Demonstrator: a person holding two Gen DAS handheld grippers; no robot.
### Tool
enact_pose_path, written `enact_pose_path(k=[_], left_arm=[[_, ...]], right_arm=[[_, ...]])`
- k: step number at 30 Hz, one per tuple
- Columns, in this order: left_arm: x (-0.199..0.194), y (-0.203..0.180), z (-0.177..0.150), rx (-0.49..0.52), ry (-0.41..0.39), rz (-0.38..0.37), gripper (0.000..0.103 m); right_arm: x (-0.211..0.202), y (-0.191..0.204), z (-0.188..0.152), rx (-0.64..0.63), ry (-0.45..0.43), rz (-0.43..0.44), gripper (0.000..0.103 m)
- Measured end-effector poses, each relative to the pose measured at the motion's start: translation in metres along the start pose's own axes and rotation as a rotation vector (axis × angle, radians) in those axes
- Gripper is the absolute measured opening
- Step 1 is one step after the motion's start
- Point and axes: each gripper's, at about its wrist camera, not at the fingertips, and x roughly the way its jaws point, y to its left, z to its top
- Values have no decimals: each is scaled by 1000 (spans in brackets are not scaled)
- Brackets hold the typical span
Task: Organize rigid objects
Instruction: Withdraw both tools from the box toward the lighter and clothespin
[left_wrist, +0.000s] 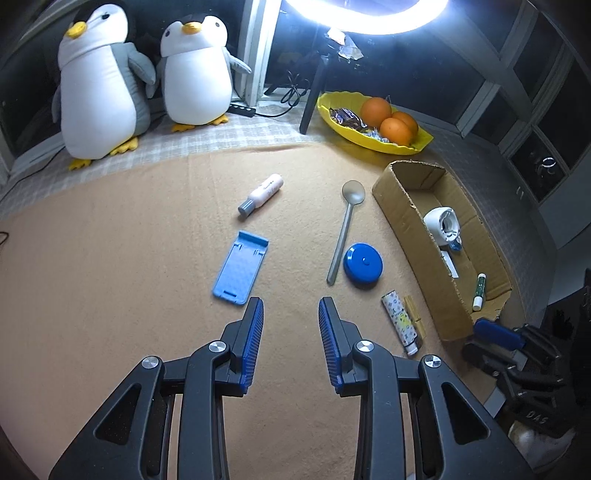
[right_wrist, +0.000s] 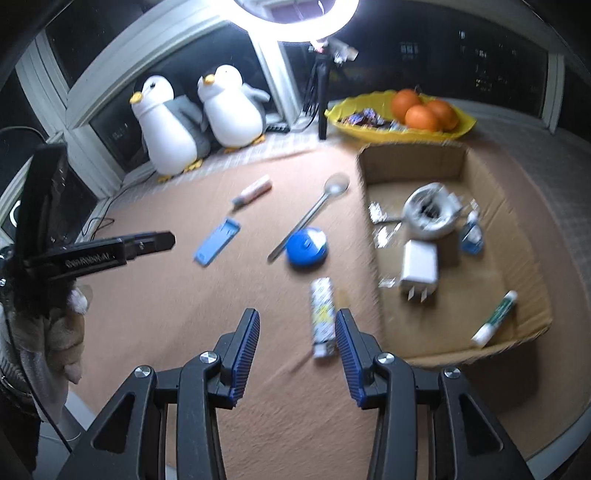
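Nearest the lens, the left gripper (left_wrist: 291, 308) hung with its blue ribbed jaws parted and nothing between them, above the tan fleece blanket (left_wrist: 129, 295). The right gripper (right_wrist: 295, 321) likewise stood open and empty; the patterned white squeeze tube (right_wrist: 322, 314) lay just past its right-hand fingertip, not between the pads.

The right wrist view was smeared by motion, so the print on that tube could not be read, and its cap end was partly hidden behind the finger. Beside the tube in the left wrist view lay a thin wooden clip (left_wrist: 414, 314), hard to identify. Further out were the round blue lid (left_wrist: 363, 264), the grey metal spoon (left_wrist: 345, 225) touching its edge, the blue plastic phone stand (left_wrist: 240, 267) and a white bottle with a grey cap (left_wrist: 261, 194), its label too small to read.

The open brown cardboard box (left_wrist: 410, 236) held a white round device (right_wrist: 430, 214), a white plug charger (right_wrist: 419, 271) and a green-and-white stick (right_wrist: 495, 319); its near wall hid part of the floor. On the other gripper's body, letters resembling "DAS" showed at the left view's lower right edge.
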Motion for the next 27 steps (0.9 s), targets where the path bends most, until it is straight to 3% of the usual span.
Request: enact_pose_path(k=[8,18,20,27], left_arm=[[-13,22,-20,-31,-10,-17,30],[-31,55,-35,-85,-46,-50,30],[-33,60,-36,-95,-49,-54,30],[-34,68,-38,-103,-62,-68,30]], right_arm=[[36,-3,-13,63,52,-14,45],[70,6,7,44,80,-201,50],[74,6,10,47,84,-221,57],[85,7,15,52,83,-286,59]])
